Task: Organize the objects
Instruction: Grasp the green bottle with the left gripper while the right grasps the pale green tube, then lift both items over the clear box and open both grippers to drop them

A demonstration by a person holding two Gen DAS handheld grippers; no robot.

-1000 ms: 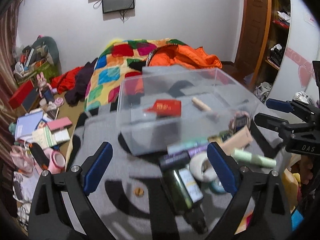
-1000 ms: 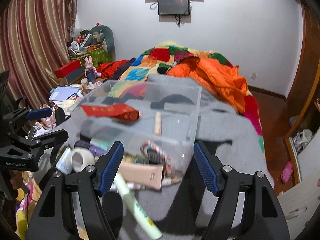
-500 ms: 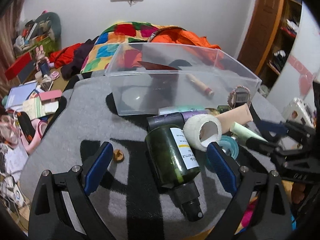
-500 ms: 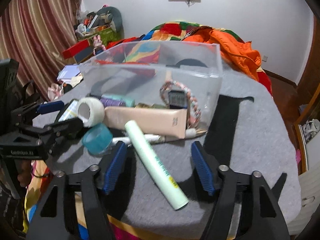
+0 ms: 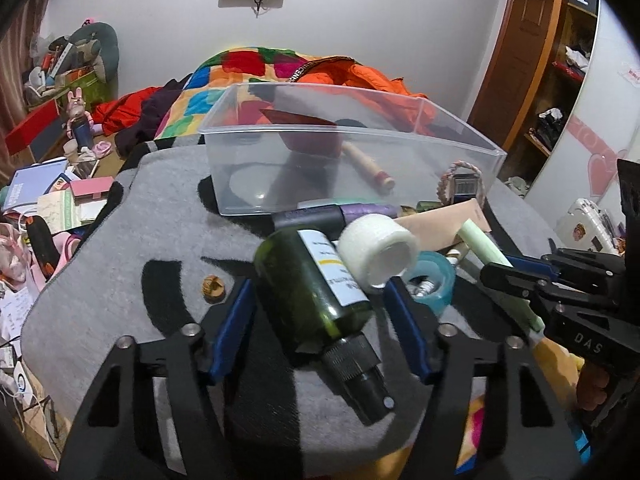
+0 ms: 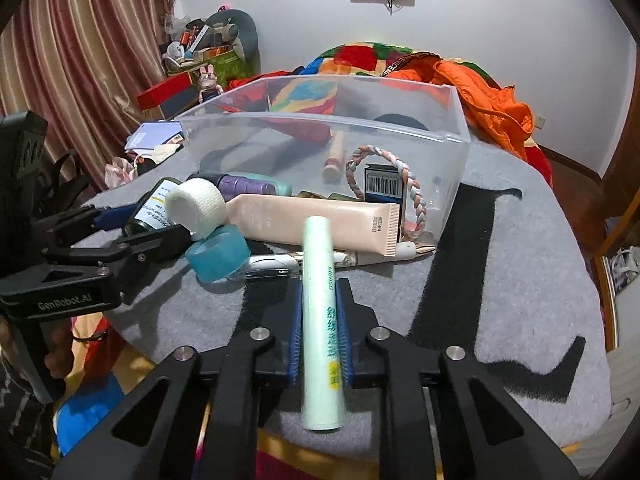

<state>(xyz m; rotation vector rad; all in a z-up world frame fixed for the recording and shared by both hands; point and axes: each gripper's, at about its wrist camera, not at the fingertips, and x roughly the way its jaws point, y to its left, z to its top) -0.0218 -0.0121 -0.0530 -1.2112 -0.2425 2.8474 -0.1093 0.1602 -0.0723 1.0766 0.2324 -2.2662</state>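
Right gripper (image 6: 320,320) closing, its 2 blue pads pressed against a pale green tube (image 6: 322,320) printed "MINISO", lying on the grey mat (image 6: 520,280) before the clear bin (image 6: 400,132). Left gripper (image 5: 320,312), marked "GenRobot.AI", closing around the dark green bottle (image 5: 308,280); contact unclear. White tape roll (image 5: 376,250) leans on the bottle.

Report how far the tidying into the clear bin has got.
Done: clear bin holds a red packet and a beige stick. In hand: right gripper closing on the pale green tube; left gripper closing around the green bottle. Left: white tape roll, teal roll, beige tube.
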